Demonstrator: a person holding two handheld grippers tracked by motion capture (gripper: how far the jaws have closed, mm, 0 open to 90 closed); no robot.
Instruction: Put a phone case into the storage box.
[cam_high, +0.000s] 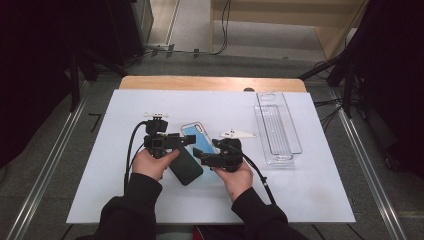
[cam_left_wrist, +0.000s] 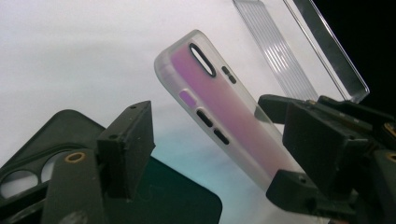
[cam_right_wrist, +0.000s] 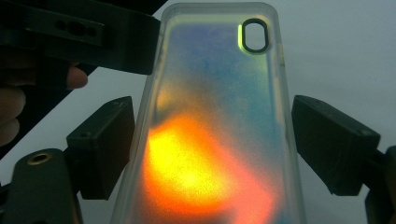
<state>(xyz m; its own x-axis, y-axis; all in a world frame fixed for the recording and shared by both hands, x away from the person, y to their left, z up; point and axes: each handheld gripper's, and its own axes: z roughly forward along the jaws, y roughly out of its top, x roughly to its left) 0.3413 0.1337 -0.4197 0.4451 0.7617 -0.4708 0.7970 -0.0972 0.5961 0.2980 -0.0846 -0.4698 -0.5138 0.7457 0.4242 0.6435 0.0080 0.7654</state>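
Black jaws of the right gripper (cam_right_wrist: 210, 154) are seen at the bottom of the right gripper view, set on either side of the translucent phone case (cam_right_wrist: 215, 121). The left jaw is touching the case edge, while a narrow gap seems to be left at the right jaw, so whether the case is actually pinched cannot be told. In the left gripper view the case (cam_left_wrist: 224, 112) is shown tilted, raised off the white table sheet (cam_left_wrist: 70, 56), with the right gripper's jaws at its lower end. The left gripper (cam_left_wrist: 140, 154) is held with its jaws spread and nothing between them, above a dark phone case (cam_left_wrist: 177, 200) lying flat. A slip is judged likely if the grip is loose, since the case is smooth and held by its edges. In the high view both hands are brought close together near the table's middle, the left hand (cam_high: 150, 162) angled inward, the right hand (cam_high: 237, 175) angled towards it; a clear tray (cam_high: 277, 127) stands well apart.
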